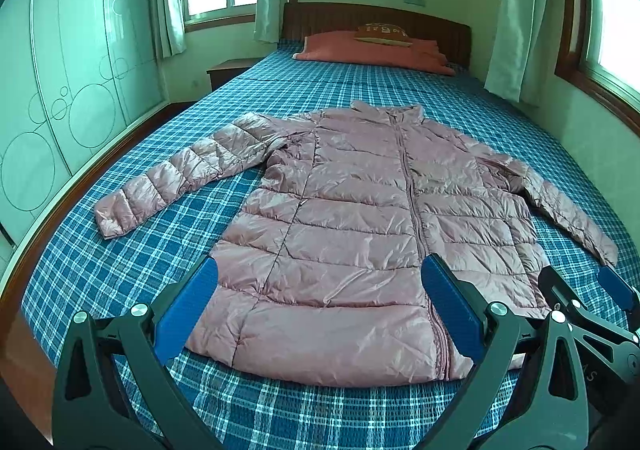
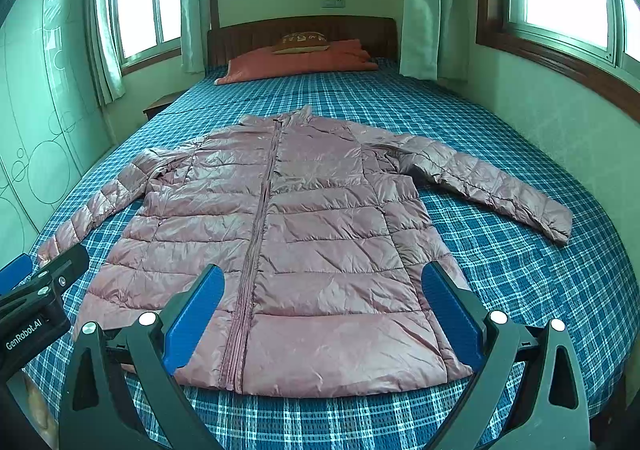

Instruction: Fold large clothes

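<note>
So here's my setup right now: the pink puffer jacket (image 1: 360, 234) lies spread flat on the bed (image 1: 120, 270), zipped up, front side up, collar pointing at the headboard and hem nearest me, so its long axis runs straight away from both tools. Both sleeves are splayed out to the sides. My left tool (image 1: 320, 314) hangs over the hem's left half, released, fingers wide apart and holding nothing. My right tool (image 2: 320, 318) is the same deal over the right half, spread and empty. The left sleeve (image 1: 168, 178) is nearer my left tool, the right sleeve (image 2: 492, 186) nearer my right, so I reckon sleeves get folded in first. No containers anywhere, just a pillow (image 2: 300, 60) up top.
</note>
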Available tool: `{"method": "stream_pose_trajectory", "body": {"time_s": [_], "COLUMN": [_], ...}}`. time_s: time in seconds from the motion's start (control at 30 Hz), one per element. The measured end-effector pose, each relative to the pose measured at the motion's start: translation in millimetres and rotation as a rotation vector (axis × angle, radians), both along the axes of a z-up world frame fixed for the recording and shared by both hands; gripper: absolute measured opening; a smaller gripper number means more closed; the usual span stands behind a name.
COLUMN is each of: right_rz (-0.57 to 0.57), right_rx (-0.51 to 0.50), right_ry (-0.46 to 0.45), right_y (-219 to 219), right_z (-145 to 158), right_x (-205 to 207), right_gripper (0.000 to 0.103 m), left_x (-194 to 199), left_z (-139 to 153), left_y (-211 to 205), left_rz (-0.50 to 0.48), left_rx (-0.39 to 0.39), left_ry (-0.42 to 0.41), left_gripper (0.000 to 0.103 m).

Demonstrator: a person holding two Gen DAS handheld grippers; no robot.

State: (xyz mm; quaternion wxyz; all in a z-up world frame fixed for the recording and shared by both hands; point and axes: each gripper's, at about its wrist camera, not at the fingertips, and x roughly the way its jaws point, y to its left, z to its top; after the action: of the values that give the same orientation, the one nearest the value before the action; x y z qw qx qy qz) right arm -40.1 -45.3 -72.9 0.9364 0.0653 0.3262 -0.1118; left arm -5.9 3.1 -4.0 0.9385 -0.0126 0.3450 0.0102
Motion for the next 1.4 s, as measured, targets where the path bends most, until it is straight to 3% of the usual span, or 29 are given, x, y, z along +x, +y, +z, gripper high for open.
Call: {"method": "stream_pose_trajectory", "body": {"time_s": [1.4], "right_rz": [0.007], "right_rx": [-0.002], "right_ry": [0.006], "right_y": [4.5], "right_z": [-1.5], "right_x": [-1.9], "right_gripper": [0.098], "left_x": [-3.5], "left_z": [-2.2], "left_y": [0.4], "left_rz": [0.002], "left_rx": [0.001], "left_ry": [0.003], "left_gripper": [0.101]}}
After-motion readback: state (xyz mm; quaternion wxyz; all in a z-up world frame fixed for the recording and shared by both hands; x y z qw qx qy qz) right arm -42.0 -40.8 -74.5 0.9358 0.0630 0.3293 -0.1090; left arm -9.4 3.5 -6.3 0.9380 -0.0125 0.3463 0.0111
